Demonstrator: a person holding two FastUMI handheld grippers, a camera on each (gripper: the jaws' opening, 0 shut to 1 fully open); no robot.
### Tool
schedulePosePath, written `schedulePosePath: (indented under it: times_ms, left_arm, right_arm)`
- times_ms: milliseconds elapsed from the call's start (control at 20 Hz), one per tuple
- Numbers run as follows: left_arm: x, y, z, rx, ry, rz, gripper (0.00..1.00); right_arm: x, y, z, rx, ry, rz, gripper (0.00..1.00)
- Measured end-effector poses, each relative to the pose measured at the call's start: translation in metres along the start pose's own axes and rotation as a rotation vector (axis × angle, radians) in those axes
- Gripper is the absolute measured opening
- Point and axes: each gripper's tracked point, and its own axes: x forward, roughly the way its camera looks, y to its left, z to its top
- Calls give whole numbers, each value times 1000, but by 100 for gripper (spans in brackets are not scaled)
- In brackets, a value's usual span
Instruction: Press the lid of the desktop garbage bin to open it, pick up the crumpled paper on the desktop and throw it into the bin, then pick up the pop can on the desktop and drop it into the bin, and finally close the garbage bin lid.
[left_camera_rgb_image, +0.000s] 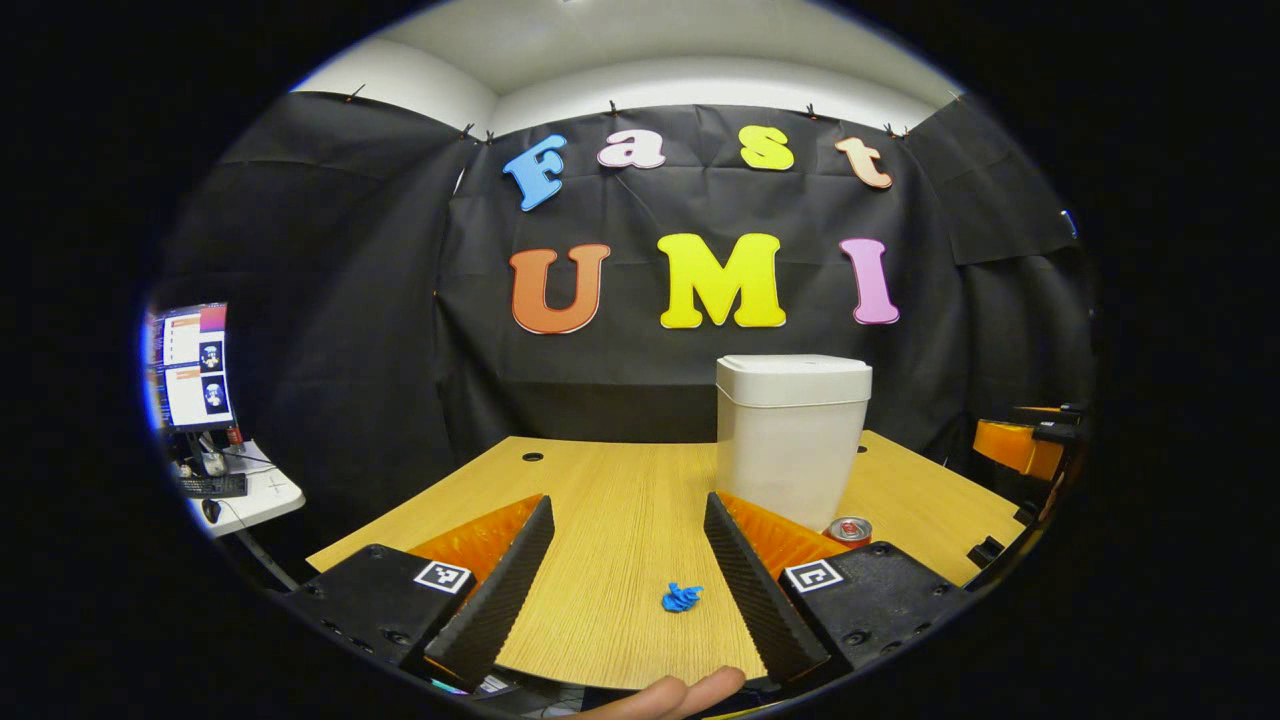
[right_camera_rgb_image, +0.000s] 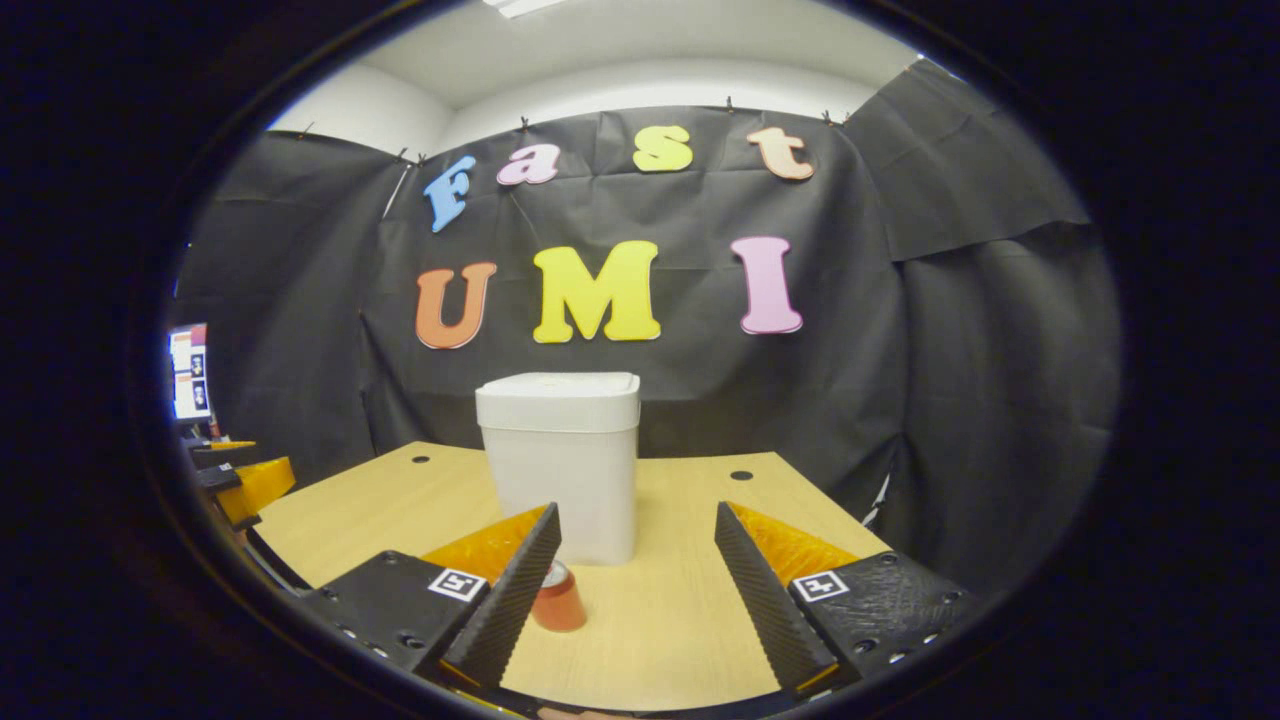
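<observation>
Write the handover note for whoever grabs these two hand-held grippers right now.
Left hand-held gripper: open, empty, above the table.
Right hand-held gripper: open, empty.
Bin: upright mid-table, lid shut.
Crumpled blue paper: on the table between the left gripper's fingers, untouched.
Pop can: on the table in front of the bin.
Done: nothing yet.
Left: press lid open, bin the paper, bin the can, close lid.

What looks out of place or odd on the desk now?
Only the litter: a crumpled blue paper lies loose on the desk, and a pop can lies tipped before the bin. The bin stands upright, lid shut.
</observation>
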Motion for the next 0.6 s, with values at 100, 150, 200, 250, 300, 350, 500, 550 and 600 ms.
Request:
schedulePosePath:
  times_ms: [100, 150, 200, 250, 300, 350, 500, 550, 600]
  left_arm:
    - [0, -3, 0, 7, 0, -4, 98]
    - [1, -3, -2, 9, 3, -5, 98]
    - [1, -3, -3, 9, 6, -6, 98]
    - [2, -4, -4, 10, 12, -8, 98]
    - [2, -3, -6, 8, 17, -7, 98]
    - [2, -2, -6, 8, 20, -6, 98]
    - [4, 2, -7, 9, 22, -5, 98]
    - [4, 3, -7, 5, 23, -10, 98]
    - [5, 6, -8, 1, 26, -5, 98]
  right_arm:
    - [4, 3, 6, -7, -10, 3, 95]
    - [8, 5, 10, -20, -14, 4, 91]
    - [12, 9, 14, -35, -23, 9, 89]
    - [16, 13, 20, -40, -33, 12, 82]
    - [19, 17, 26, -39, -43, 19, 76]
    - [23, 22, 32, -35, -49, 29, 71]
    - [36, 37, 55, -12, -68, 62, 60]
    - [42, 42, 64, -10, -74, 62, 58]
    - [45, 44, 76, -8, -82, 68, 53]
